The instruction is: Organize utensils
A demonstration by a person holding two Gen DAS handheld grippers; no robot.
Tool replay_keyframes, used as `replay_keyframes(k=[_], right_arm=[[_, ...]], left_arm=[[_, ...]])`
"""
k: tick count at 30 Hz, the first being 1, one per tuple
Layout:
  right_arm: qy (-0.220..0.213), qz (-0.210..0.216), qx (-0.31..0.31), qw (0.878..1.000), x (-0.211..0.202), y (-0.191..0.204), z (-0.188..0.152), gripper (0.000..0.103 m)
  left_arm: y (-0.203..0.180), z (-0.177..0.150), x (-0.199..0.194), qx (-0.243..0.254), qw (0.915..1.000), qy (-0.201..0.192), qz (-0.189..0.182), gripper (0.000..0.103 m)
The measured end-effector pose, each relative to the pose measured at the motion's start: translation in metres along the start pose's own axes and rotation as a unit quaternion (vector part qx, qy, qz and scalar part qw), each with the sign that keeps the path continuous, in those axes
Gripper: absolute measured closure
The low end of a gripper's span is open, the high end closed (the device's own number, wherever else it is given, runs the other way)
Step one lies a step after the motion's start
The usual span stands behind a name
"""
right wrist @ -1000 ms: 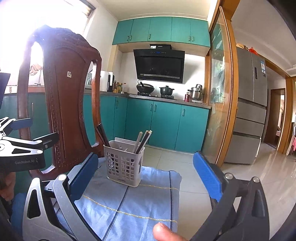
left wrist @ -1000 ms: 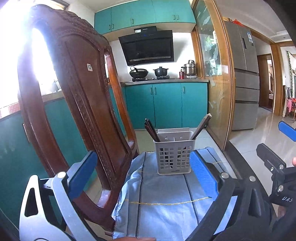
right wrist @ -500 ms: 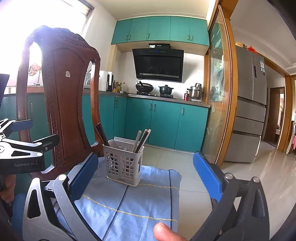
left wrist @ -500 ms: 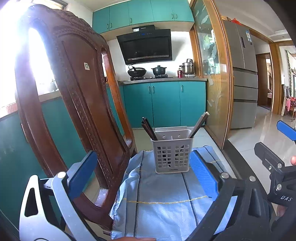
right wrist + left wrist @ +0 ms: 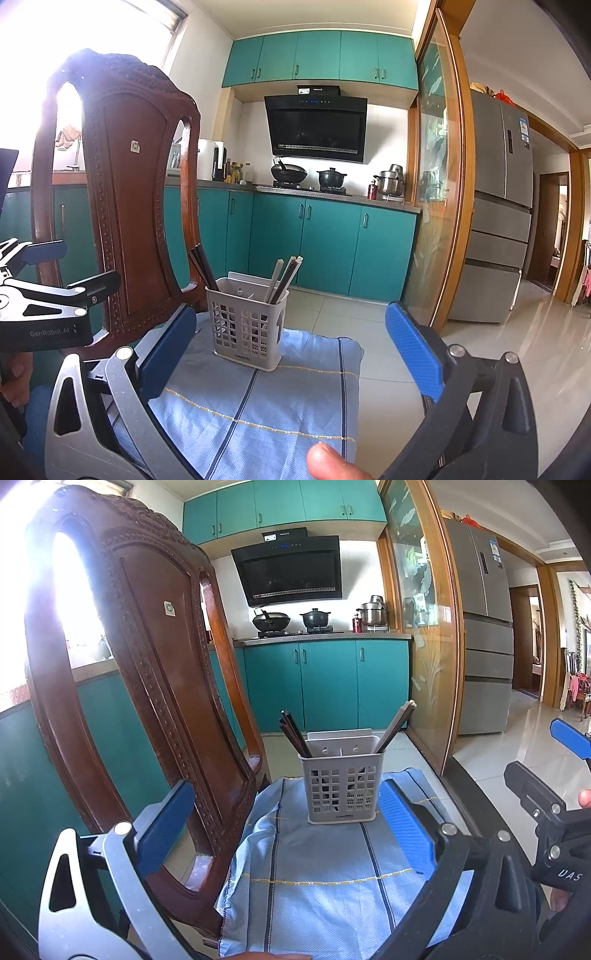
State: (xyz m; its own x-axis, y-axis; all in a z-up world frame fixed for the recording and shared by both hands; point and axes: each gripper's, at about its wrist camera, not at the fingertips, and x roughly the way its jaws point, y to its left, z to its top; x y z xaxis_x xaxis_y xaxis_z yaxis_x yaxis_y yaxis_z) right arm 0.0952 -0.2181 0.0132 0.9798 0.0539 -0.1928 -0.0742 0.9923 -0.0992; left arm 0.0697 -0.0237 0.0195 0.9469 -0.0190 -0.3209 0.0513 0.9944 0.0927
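A grey slotted utensil holder [image 5: 341,788] [image 5: 246,325] stands upright on a light blue cloth [image 5: 325,878] [image 5: 258,402]. Dark chopsticks [image 5: 293,733] [image 5: 202,267] lean out of its left compartment. Lighter chopsticks [image 5: 397,722] [image 5: 286,275] lean out of its right side. My left gripper [image 5: 284,834] is open and empty, short of the holder. My right gripper [image 5: 291,350] is open too, with nothing between its fingers, and the holder sits ahead on its left. Each gripper shows at the edge of the other's view.
A carved dark wooden chair back [image 5: 147,664] [image 5: 125,192] rises close on the left of the cloth. Teal kitchen cabinets [image 5: 325,686], a stove with pots [image 5: 310,175] and a steel fridge [image 5: 498,206] stand behind. Tiled floor [image 5: 517,350] lies to the right. A fingertip [image 5: 328,461] shows at the bottom edge.
Both grippers have crept a little nearer the holder, which appears slightly higher in the views. Both stay open and empty. The holder and chopsticks have not moved.
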Motion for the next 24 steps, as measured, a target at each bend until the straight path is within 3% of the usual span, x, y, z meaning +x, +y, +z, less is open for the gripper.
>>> replay_keyframes(k=[24], right_arm=[[0.003,0.003,-0.005,1.000,-0.0001,0.0018,0.0019,0.003]], left_arm=[[-0.0020,-0.0034,0.0038,0.001,1.0000,0.003,-0.001,0.004]])
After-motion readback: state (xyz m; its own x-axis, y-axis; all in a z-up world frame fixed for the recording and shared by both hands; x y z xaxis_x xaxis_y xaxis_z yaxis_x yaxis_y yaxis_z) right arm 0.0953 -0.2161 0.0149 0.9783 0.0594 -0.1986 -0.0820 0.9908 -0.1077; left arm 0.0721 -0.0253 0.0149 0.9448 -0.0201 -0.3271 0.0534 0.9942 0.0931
